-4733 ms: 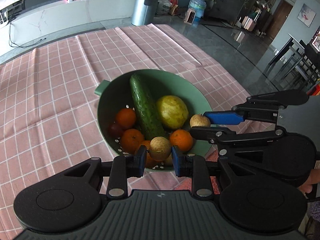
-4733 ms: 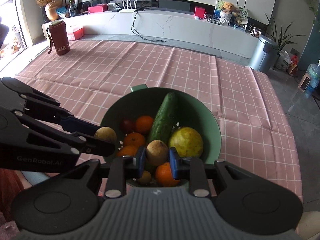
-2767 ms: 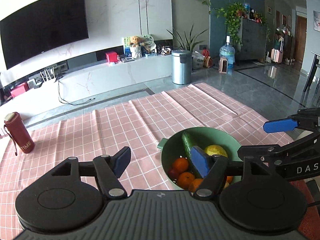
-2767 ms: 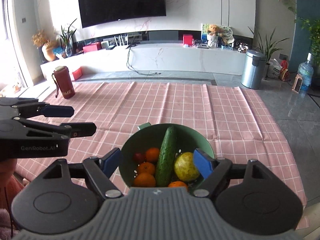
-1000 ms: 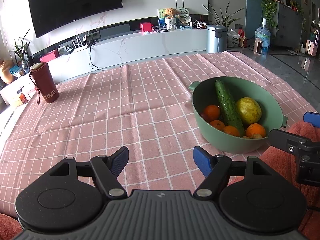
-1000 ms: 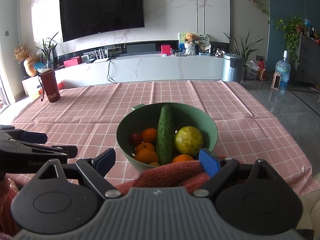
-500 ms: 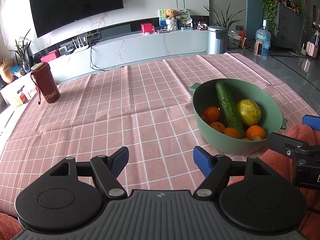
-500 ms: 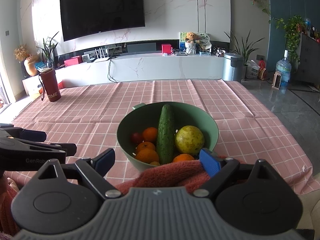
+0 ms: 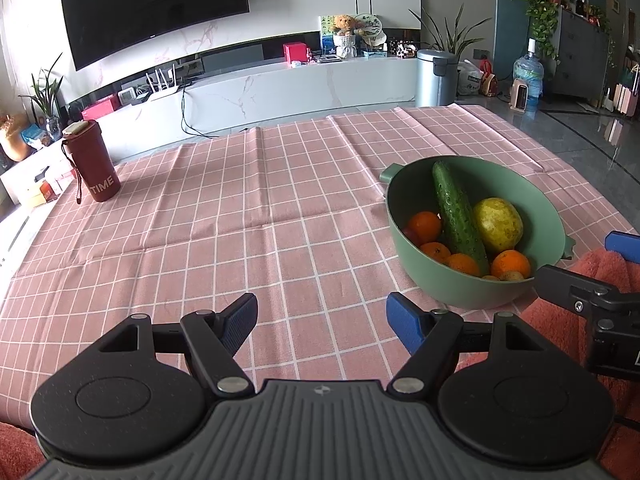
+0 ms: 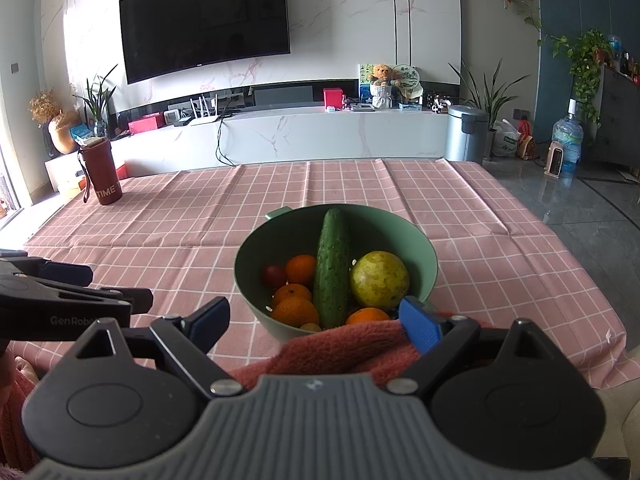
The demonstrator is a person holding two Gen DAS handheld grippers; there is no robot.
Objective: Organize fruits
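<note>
From the left wrist view, the left gripper (image 9: 322, 316) hangs over the pink checked tablecloth (image 9: 240, 216), its jaws wide apart with nothing between them. The green bowl (image 9: 536, 208) sits just beyond it to the right, holding a cucumber (image 9: 456, 212), a yellow-green fruit (image 9: 498, 225) and several oranges (image 9: 425, 226). A red bottle (image 9: 92, 160) stands well apart from the bowl, at the far left.

From the right wrist view, the right gripper (image 10: 316, 322) hovers just short of the bowl (image 10: 422, 252), jaws spread wide and gripping nothing, above a coral towel (image 10: 340, 350) touching the bowl's near side. The cucumber (image 10: 333, 268) leans along the bowl's middle.
</note>
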